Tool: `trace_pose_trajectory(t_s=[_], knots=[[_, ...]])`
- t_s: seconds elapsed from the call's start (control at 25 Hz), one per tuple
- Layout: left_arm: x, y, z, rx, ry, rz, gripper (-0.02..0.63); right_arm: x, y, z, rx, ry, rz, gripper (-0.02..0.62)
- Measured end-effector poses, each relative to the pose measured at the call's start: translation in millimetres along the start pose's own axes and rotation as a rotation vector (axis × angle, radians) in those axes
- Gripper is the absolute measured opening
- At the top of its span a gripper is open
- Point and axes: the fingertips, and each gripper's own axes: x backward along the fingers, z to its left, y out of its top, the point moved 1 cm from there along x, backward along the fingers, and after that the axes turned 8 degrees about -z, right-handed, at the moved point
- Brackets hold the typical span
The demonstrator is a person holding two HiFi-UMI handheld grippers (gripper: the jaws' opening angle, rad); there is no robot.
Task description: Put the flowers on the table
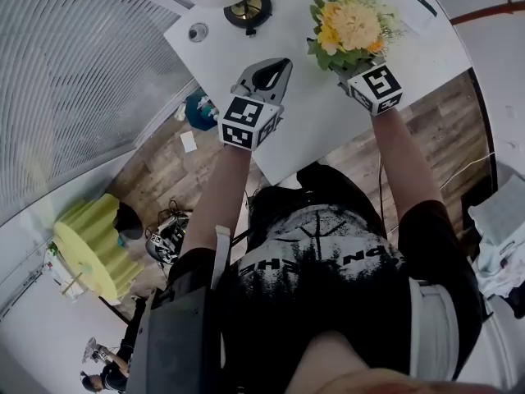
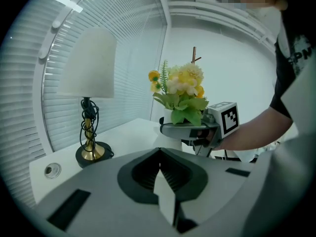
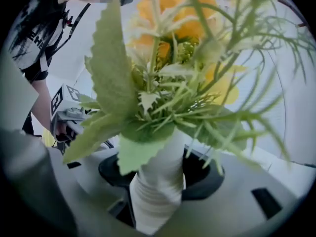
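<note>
My left gripper (image 1: 276, 71) hangs closed and empty over the table's (image 1: 303, 138) near edge; my right gripper (image 1: 349, 72) clamps the white vase (image 3: 157, 181) holding the flowers (image 1: 351, 25) above the tabletop's open middle; the lamp (image 1: 248, 10) stands at the table's far edge.

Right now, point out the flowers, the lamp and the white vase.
flowers (image 1: 354, 25), head view, on the yellow blooms.
lamp (image 2: 88, 63), left gripper view, on the white shade.
vase (image 3: 158, 191), right gripper view, on its ribbed white body.

Window blinds (image 1: 82, 72); wooden floor (image 1: 428, 128)
</note>
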Motion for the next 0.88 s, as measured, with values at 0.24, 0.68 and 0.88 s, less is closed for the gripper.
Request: trace_pose_trajectory(t_s=[0.24, 0.68, 0.88], knots=[[3, 2, 1, 0.000, 0.001, -0.002, 0.012, -3, -3, 0, -0.025, -0.006, 0.015, 0.252], [15, 13, -5, -0.010, 0.000, -0.025, 0.011, 18, -11, -3, -0.071, -0.072, 0.065, 0.291], [24, 21, -12, -0.024, -0.024, -0.039, 0.012, 43, -12, -2, -0.086, -0.126, 0.098, 0.290]])
